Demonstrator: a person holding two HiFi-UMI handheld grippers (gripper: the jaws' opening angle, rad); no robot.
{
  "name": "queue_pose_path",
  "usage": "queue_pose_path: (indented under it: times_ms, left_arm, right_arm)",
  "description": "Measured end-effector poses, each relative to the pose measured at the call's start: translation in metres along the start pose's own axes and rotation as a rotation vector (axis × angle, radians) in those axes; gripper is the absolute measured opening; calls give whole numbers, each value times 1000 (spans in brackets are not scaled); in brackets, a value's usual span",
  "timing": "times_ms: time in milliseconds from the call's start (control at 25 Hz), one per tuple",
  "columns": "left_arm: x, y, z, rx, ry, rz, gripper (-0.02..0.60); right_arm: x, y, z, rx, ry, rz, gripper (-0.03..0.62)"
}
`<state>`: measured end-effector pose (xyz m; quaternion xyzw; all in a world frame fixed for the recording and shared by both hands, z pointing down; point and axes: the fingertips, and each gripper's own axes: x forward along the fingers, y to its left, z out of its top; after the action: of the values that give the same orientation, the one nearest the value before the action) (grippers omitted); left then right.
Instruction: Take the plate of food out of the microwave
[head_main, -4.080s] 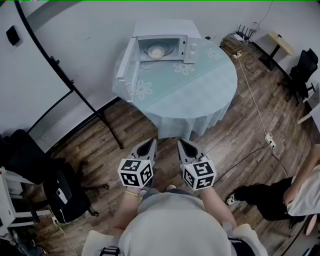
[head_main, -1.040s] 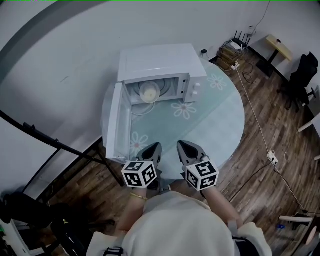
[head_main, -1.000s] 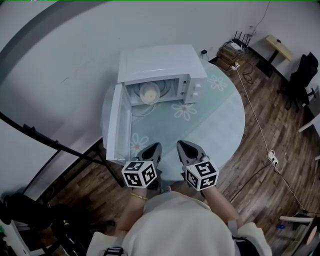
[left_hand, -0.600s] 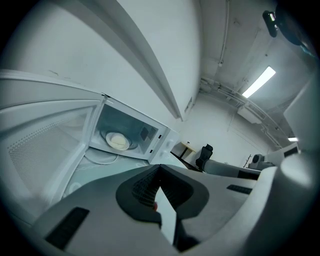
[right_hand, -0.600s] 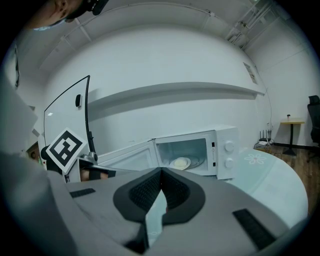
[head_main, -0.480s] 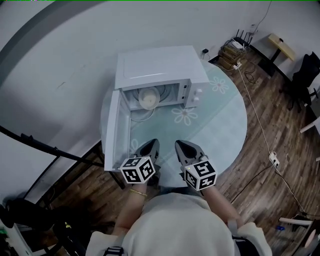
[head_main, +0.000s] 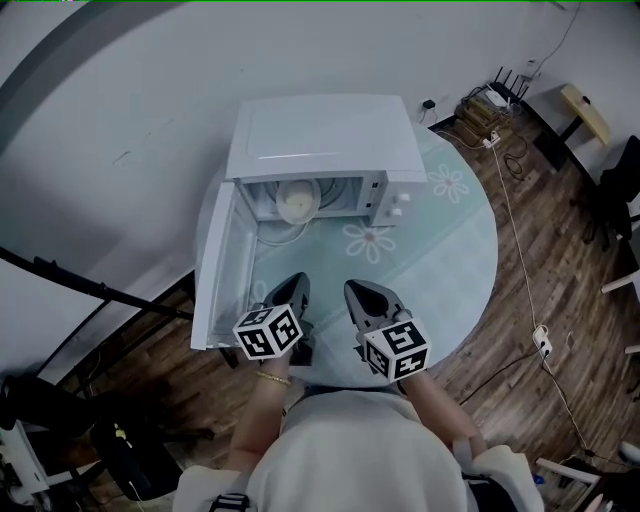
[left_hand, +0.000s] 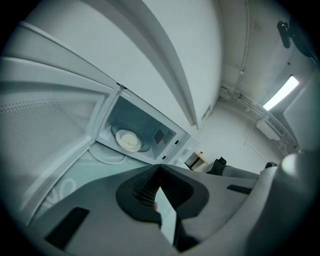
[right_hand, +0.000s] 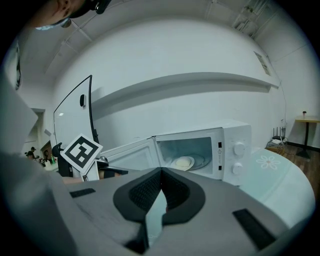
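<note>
- Head view: the microwave (head_main: 322, 140) stands on the round tabletop (head_main: 450, 250) with its door (head_main: 222, 270) swung wide to the left. The plate (head_main: 297, 201) sits inside the cavity on the turntable and carries a pale round mound of food (head_main: 295, 204).
- Head view: the left tool (head_main: 297, 283) and right tool (head_main: 351, 289) hover over the near edge of the tabletop, well short of the cavity.
- Left gripper view: the left tool's (left_hand: 160, 168) jaws are pressed together with nothing between them. The plate (left_hand: 129, 140) lies beyond them, deep in the cavity.
- Right gripper view: the right tool's (right_hand: 161, 171) jaws also meet at the tips, empty. The plate (right_hand: 184, 162) shows through the open front, left of two knobs.
- Handling, as a judgement: the plate looks stiff, smooth and breakable, and fairly light. Its thin near rim is the likely hold, and it should stay level so the food does not slide.
- Writing: none is legible. The small marks beside the cavity are too small to read, the tool cubes bear only square markers, and the tablecloth shows printed flowers.
</note>
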<state>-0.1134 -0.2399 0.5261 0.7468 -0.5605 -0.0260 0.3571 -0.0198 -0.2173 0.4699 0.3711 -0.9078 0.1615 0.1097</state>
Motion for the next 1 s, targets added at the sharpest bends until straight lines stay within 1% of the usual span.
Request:
queue_pose_path:
  times_ms: [120,280,520,600,760,920,1000]
  left_arm:
    - [13,12,5,-72,-40,13,12]
    - [31,34,14,-226,-97,10,12]
    - [62,64,18,-444,-149,-4,12]
    - [72,71,19,-498,-161,-9,12]
    - [91,85,19,-580,-183,-13,12]
    - [106,100,15,-714,-218,-33,12]
    - [113,107,13,-764,-227,-37,12]
  right_arm:
    - [6,-6,0,-4,15,21,6]
    - [15,-12,-3,-5,35,41,6]
    - [25,-21,-12,4,66,55,6]
    - [28,-25,-14,10,72,55,6]
    - [33,-32,-18,20,86,56,6]
    - [37,-39,-23,33,98,54,6]
    - [40,-42,-25,38,101,53,6]
